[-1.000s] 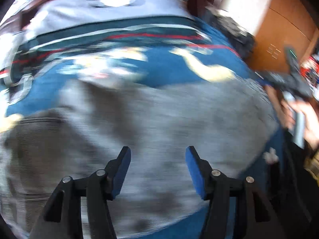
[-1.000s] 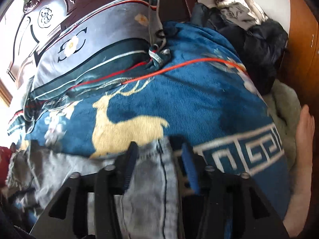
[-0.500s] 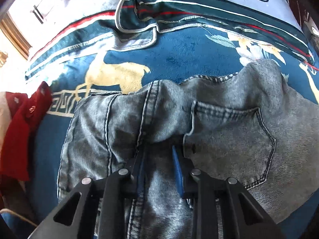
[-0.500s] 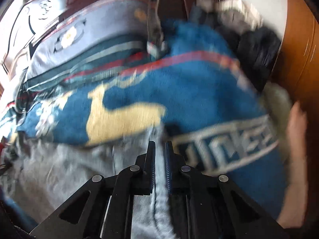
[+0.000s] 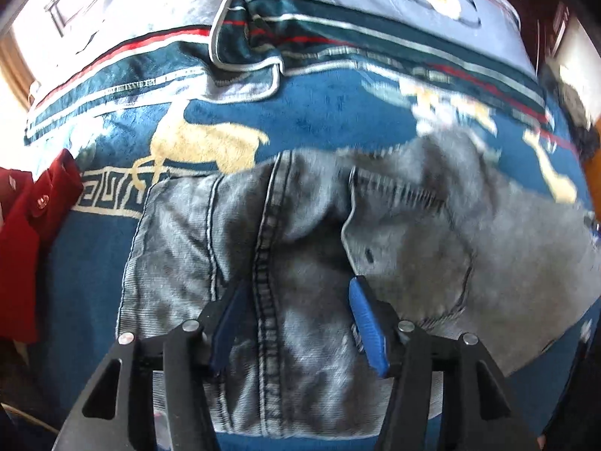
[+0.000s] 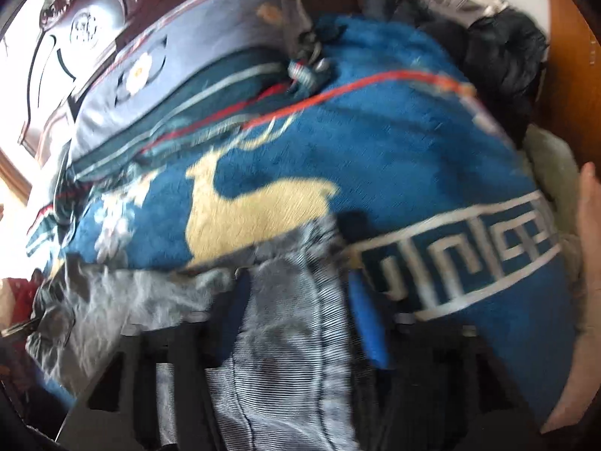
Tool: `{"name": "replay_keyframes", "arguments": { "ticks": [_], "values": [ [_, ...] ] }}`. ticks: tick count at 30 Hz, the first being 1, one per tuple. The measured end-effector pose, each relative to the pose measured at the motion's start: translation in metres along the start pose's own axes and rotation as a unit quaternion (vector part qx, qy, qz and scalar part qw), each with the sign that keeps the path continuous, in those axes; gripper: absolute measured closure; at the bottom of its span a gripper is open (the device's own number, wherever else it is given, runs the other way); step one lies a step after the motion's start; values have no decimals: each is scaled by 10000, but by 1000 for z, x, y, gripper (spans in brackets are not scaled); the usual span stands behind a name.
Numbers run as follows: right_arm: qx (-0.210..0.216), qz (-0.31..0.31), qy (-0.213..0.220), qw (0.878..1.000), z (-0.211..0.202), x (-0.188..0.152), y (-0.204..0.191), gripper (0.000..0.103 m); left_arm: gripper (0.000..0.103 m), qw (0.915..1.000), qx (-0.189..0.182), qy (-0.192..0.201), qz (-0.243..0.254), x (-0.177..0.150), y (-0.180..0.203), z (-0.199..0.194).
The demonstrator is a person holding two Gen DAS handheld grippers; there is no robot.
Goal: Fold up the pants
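Grey denim pants [image 5: 413, 233] lie spread on a blue blanket [image 5: 319, 120] with a gold deer pattern. In the left wrist view the seat seam and a back pocket show. My left gripper [image 5: 296, 319] hovers just over the seam; its jaws are opening, and the blue pads [image 5: 366, 323] stand apart, pressing on nothing. In the blurred right wrist view a pant leg [image 6: 285, 300] runs up between the fingers of my right gripper [image 6: 300, 315]. Its jaws are also opening, with the cloth loose between them. The blanket's deer [image 6: 244, 206] lies beyond.
A red garment [image 5: 33, 225] lies at the bed's left edge. A striped quilt and pillow [image 5: 375, 18] sit at the head, below a carved headboard [image 6: 75, 26]. Dark clothes [image 6: 499, 49] are piled at the far right. A person's bare limb [image 6: 589, 225] shows at the right edge.
The left gripper swung over to the seat of the pants, narrowed its jaws on the seam, then spread them again. The right gripper shut on the pant leg's edge, then opened.
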State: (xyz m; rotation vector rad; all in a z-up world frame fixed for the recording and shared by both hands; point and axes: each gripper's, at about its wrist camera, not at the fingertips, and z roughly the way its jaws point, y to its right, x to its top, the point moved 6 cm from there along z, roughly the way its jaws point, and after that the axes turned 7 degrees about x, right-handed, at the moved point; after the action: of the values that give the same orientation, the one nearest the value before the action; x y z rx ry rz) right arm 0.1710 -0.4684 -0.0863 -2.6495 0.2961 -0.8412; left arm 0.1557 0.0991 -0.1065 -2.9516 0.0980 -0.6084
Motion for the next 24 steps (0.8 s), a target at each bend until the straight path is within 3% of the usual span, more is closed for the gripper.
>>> {"name": "replay_keyframes", "arguments": {
  "ticks": [3,6,11,13,14,16,17,18,20,24],
  "values": [
    [-705,-565,-123,9958,5,-5,-8,94,43,9999,9,-96,-37,-4,0,4],
    [-1139,-947,274,9886,-12,3,-17,95,43,9999,18,-148,-48,-5,2,10],
    [-1397,-1123,864,9800,-30,23,-17,95,41,9998,32,-192,-83,-5,1,16],
    [-1111,-910,775,9866,-23,26,-11,94,41,9998,52,-201,-65,-6,2,16],
    [-663,-614,605,9941,-17,25,-6,93,40,9998,56,-202,-57,-6,2,17],
    [-149,-165,294,9993,-5,21,2,81,40,9998,60,-206,-51,-6,3,17],
    [-82,4,162,9998,1,17,8,68,40,9998,86,-183,-40,-6,3,16],
    [-102,30,38,9999,6,14,10,67,40,9999,118,-91,-12,-4,4,12],
    [-160,-63,-42,9998,11,8,8,66,40,9996,93,216,127,0,14,-1],
    [-445,-337,-45,9984,14,5,-1,85,40,9975,-189,571,367,12,54,-21]
  ]
}}
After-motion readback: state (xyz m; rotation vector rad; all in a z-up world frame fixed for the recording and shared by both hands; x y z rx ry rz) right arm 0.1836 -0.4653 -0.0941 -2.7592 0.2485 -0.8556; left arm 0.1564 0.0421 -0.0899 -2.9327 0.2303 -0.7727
